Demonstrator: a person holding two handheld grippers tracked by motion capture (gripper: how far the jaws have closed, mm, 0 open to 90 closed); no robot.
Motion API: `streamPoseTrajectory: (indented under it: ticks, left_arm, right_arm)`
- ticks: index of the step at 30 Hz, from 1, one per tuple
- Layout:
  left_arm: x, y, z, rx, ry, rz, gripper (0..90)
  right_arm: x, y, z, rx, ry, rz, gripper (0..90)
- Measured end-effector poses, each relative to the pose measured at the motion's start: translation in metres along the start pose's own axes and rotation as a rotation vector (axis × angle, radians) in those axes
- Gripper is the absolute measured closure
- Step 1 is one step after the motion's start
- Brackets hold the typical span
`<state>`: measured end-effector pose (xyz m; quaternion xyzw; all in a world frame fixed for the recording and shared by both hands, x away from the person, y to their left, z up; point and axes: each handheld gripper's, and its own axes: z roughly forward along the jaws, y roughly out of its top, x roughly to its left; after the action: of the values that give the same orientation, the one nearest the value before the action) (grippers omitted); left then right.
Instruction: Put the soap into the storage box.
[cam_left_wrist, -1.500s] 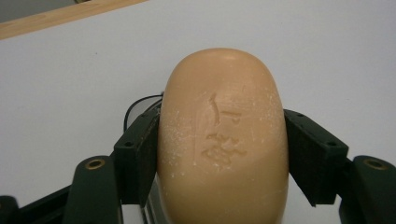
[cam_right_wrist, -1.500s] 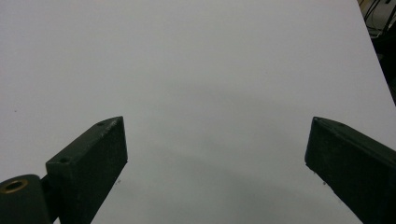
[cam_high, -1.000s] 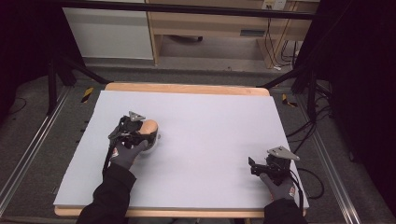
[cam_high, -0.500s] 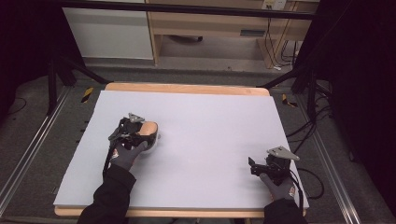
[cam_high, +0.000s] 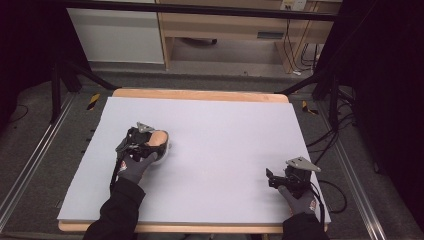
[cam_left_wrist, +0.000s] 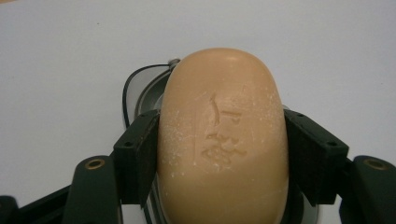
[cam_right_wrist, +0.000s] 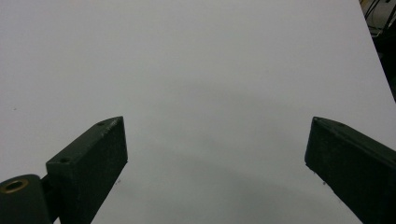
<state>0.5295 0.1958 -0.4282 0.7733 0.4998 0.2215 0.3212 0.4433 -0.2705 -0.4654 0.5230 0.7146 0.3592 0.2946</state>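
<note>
On the left side of the table (cam_high: 225, 125), the left gripper (cam_left_wrist: 223, 144) clamped a tan soap bar (cam_left_wrist: 223, 140) over a clear dish (cam_left_wrist: 144, 91), while the right gripper (cam_right_wrist: 215, 154) gaped wide at the near right.

High cam overhead, far; claw cams close; shared: table (cam_high: 225, 125).

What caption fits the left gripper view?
Left gripper clamps a tan oval soap bar over a clear dish.
</note>
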Motion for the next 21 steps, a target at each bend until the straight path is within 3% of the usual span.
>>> streamPoseTrajectory:
  ticks: [15, 21]
  left_arm:
    - [-0.0010, -0.0056, 0.0063, 0.002, 0.001, -0.020, 31.5]
    - [0.0002, -0.0032, 0.0008, -0.024, 0.000, -0.033, 24.8]
  right_arm:
    - [0.0004, 0.0000, 0.0006, 0.000, 0.001, -0.003, 6.0]
    - [0.0003, -0.0001, 0.0008, 0.003, 0.001, -0.003, 6.0]
